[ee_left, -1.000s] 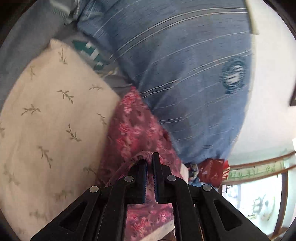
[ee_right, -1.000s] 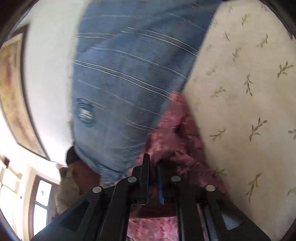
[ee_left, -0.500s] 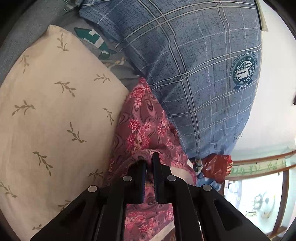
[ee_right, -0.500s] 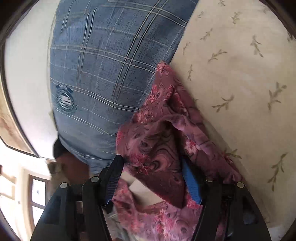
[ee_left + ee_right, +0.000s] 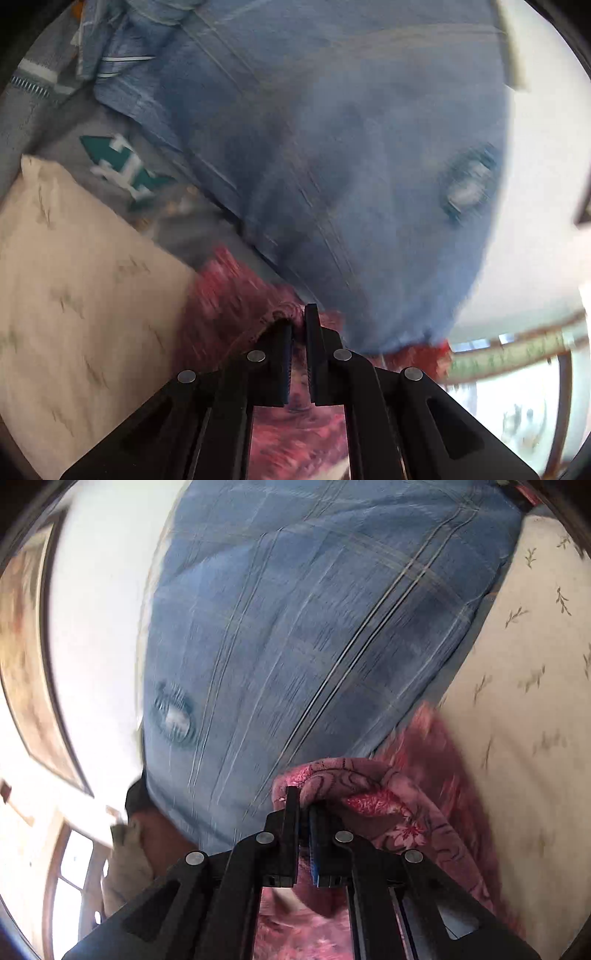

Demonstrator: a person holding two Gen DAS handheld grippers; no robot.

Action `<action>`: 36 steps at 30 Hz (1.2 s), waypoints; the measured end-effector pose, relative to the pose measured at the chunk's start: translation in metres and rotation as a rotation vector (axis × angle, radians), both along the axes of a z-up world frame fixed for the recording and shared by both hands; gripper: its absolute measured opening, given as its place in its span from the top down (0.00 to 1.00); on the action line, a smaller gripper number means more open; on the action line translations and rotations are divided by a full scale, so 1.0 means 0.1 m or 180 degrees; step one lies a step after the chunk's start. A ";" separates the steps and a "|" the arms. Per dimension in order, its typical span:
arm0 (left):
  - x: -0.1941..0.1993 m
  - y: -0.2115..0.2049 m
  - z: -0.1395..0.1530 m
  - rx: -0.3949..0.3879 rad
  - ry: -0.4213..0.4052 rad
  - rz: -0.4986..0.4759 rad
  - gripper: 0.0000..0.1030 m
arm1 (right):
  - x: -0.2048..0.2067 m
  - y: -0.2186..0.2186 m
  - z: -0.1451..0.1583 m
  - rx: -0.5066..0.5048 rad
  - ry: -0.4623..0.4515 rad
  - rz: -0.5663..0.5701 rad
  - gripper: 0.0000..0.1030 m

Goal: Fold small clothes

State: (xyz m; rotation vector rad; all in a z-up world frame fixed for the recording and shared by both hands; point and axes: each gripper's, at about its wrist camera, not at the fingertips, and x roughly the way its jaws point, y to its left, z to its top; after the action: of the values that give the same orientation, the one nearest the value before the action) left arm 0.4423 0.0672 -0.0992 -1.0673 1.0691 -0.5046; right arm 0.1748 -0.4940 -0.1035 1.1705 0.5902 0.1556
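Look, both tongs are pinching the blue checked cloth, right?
Not quite. Both tongs are pinching the pink flowery cloth, not the blue checked one behind it. The right wrist view shows the right tongs shut on it; the left tongs likewise.

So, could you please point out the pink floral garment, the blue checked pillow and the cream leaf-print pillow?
pink floral garment (image 5: 373,786): right wrist view, on the folded edge above the tool.
blue checked pillow (image 5: 314,638): right wrist view, on its middle.
cream leaf-print pillow (image 5: 74,295): left wrist view, on its face.
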 end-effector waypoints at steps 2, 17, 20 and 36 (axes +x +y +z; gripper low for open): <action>0.13 0.00 -0.20 0.0055 0.0305 0.0015 0.96 | 0.14 -0.09 -0.23 -0.0041 0.0402 -0.0071 0.90; -0.09 0.08 -0.10 0.0342 -0.0099 -0.0378 0.33 | 0.42 0.20 -0.05 -0.1630 0.0735 0.0475 0.43; -0.01 -0.17 -0.12 0.0655 -0.0069 -0.0689 0.33 | 0.64 0.38 -0.17 -0.2044 0.0922 0.0827 0.44; 0.33 -0.01 -0.09 0.0708 -0.0063 -0.0261 0.75 | 0.67 -0.36 -0.41 -0.0982 0.0691 0.0176 0.85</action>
State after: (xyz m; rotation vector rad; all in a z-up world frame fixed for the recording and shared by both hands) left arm 0.4756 0.0666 -0.1084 -0.8241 1.1267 -0.4490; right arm 0.2416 -0.5303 -0.1441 0.8769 0.8078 -0.0169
